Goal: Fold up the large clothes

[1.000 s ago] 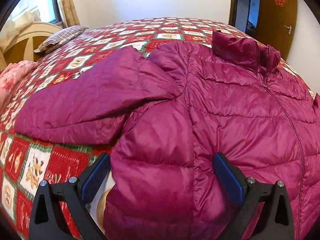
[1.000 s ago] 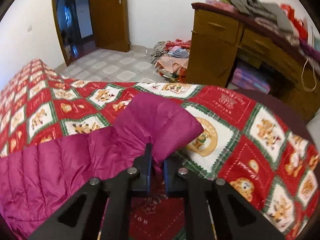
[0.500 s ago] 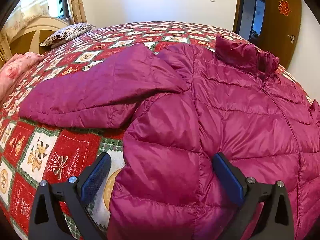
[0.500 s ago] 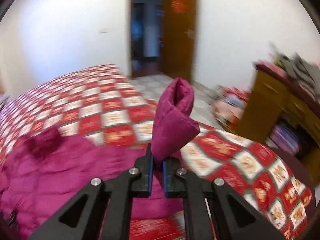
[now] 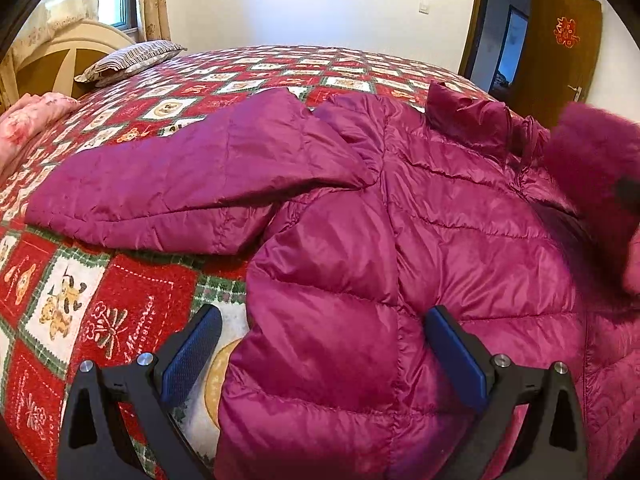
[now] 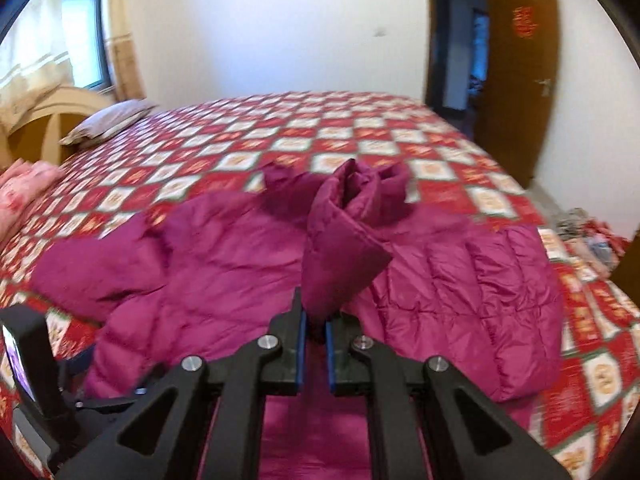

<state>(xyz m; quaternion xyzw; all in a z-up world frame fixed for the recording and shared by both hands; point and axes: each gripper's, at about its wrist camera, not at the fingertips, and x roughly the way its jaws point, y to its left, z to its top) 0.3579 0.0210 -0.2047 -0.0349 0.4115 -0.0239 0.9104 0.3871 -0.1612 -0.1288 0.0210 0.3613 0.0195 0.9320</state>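
Right fingers (image 6: pixel 315 334) pinch jacket sleeve (image 6: pixel 340 248); left fingers (image 5: pixel 320 354) wide, perhaps touching jacket (image 5: pixel 460 240); pillow (image 5: pixel 132 60) beyond.

Both tools look alike: the left gripper (image 5: pixel 320 356) shows matte black arms with triangular cut-outs, a pair of silver screws on each side, and ridged blue pads (image 5: pixel 192 354) lining the fingers. The right gripper (image 6: pixel 314 326) wears the same black frame, silver screws, blue-edged pads.
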